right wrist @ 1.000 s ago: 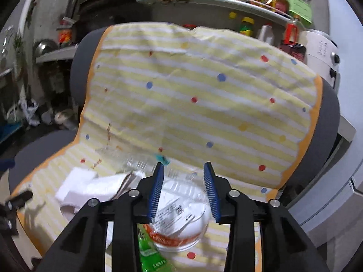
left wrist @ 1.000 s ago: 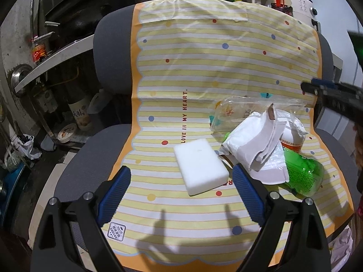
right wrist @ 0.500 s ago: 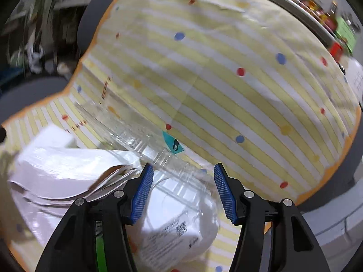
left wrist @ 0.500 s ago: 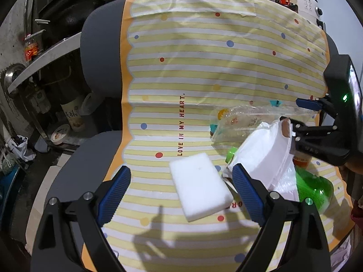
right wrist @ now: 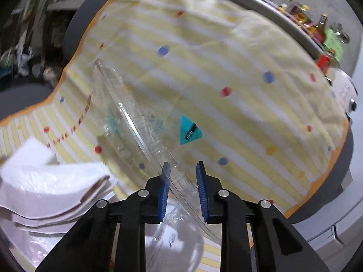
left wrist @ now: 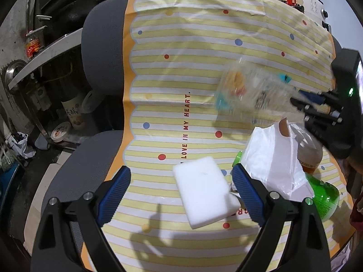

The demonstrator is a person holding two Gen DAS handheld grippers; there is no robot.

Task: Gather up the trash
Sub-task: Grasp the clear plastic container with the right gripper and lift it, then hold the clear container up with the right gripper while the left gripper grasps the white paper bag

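Note:
Trash lies on a chair seat under a yellow striped cover. My right gripper is shut on the edge of a clear plastic clamshell container and holds it tilted above the seat. In the left wrist view the container is blurred in the air, with the right gripper at its right end. My left gripper hangs open over a white foam block. Beside the block lie a white plastic bag, a lidded cup and a green bottle.
The grey chair shows around the cover. Bottles and cluttered shelves stand to the left, with jars and a plate on the floor. A shelf of bottles runs behind the chair back.
My right gripper has narrowed onto the clear container and raised it off the seat. The left gripper has stayed open and drawn a little closer to the white block.

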